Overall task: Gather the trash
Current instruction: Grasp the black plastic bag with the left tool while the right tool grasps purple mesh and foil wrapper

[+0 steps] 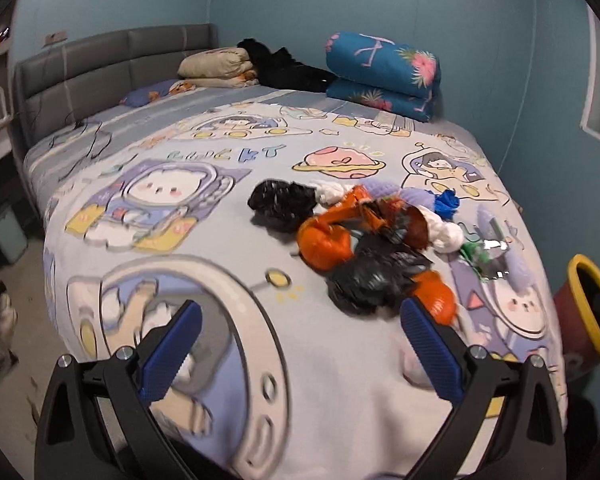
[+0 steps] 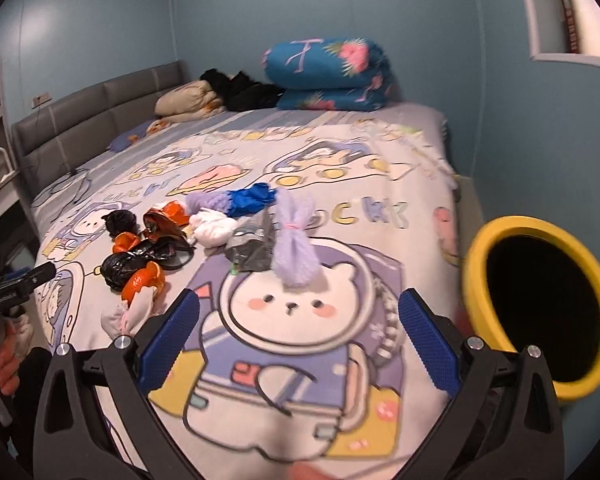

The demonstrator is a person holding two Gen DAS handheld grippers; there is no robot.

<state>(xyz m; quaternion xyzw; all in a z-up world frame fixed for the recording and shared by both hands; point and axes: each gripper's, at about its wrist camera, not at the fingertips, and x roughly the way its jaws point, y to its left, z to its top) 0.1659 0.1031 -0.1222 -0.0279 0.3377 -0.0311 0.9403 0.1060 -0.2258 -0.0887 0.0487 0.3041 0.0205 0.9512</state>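
both the left gripper [image 1: 300, 344] and right gripper [image 2: 298, 332] have jaws wide apart, holding nothing. crumpled plastic trash bags [image 1: 364, 236] sit piled on the cartoon bed [image 1: 172, 216]; the yellow-rimmed bin [image 2: 540, 304], maybe tilted, waits at three o'clock.

- Indoor light, moderate and even; cool cast on the blue walls.
- Soft shadows only, lying close under the trash pile [image 1: 364, 236].
- Strong fisheye bending; black vignette in all corners.
- Motion blur across the bedspread [image 2: 300, 320] print; yellow-rimmed bin [image 2: 540, 304] smeared at right.
- Small glare on crumpled foil [image 1: 492, 246].
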